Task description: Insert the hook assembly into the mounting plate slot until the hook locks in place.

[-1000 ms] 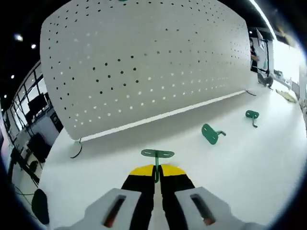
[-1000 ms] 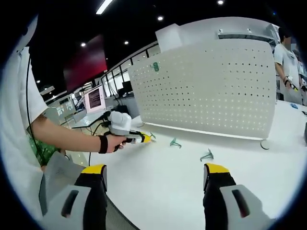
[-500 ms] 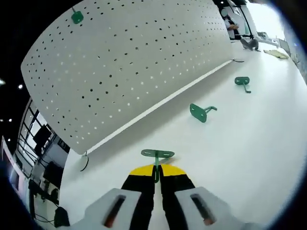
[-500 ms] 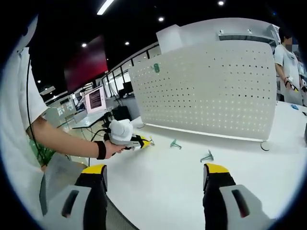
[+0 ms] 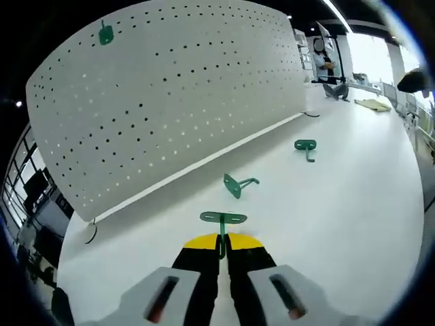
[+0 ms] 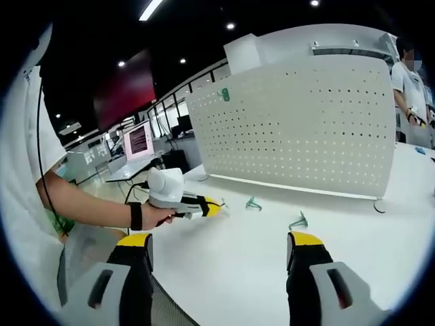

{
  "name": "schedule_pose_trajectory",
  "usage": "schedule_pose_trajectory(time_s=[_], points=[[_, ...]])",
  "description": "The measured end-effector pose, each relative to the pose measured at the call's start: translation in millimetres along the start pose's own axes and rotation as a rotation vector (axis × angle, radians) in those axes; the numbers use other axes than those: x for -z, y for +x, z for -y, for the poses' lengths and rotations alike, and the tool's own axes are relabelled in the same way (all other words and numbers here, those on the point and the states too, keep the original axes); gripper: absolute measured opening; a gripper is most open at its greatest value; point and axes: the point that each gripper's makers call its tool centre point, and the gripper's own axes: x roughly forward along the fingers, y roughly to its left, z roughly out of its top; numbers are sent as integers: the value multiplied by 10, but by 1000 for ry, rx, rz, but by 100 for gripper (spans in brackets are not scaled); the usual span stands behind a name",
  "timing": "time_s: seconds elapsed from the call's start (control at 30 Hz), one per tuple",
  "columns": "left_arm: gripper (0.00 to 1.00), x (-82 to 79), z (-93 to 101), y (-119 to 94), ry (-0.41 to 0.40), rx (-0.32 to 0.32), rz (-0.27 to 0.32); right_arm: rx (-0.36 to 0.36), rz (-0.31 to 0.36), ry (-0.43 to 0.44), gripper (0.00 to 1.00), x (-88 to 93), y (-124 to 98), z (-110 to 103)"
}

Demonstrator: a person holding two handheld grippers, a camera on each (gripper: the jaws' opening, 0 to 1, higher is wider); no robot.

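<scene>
Carrying a green hook (image 5: pixel 223 219) toward the white pegboard (image 5: pixel 170 102) looks like the step in hand: the hook is up off the worktop (image 5: pixel 340 204) and not yet near any hole. The left claw (image 5: pixel 220 246) is pinched tight on the hook's stem, its yellow-tipped jaws nearly meeting, with the hook's flat plate sticking out just past the tips and facing the board. In the right gripper view that same left claw (image 6: pixel 211 208) shows out over the worktop in the person's hand (image 6: pixel 155 214), well short of the board's face.

The right claw (image 6: pixel 219 255) hangs wide open, holding nothing, back from the work.

Two spare hooks lie on the worktop ahead of the left claw, one near (image 5: pixel 238 185) and one farther along (image 5: pixel 305 146), both in front of the board's lower edge. Another green hook (image 5: pixel 105 34) is already hung high on the board.

Next, I'd judge, the held hook has to be raised and squared to the board, its plate lined up with a pair of holes, then pushed in until it catches.
</scene>
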Motion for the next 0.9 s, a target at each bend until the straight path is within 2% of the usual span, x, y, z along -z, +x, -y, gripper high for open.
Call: schedule_pose_trajectory(time_s=[0.07,0.23,0.4,0.57,0.9], points=[[3,-48,21,-15,-20,8,16,0,2,0,81,-2,2,4],[3,-156,75,-93,-9,14,41,-2,8,-2,80,-19,15,-1],[3,-292,182,-198,-3,47,75,-6,10,4,79,-15,42,-20],[3,-365,255,-282,-7,59,95,-21,15,7,77,-33,69,-51],[3,-549,426,-440,30,94,140,-26,25,6,70,-84,57,-41]])
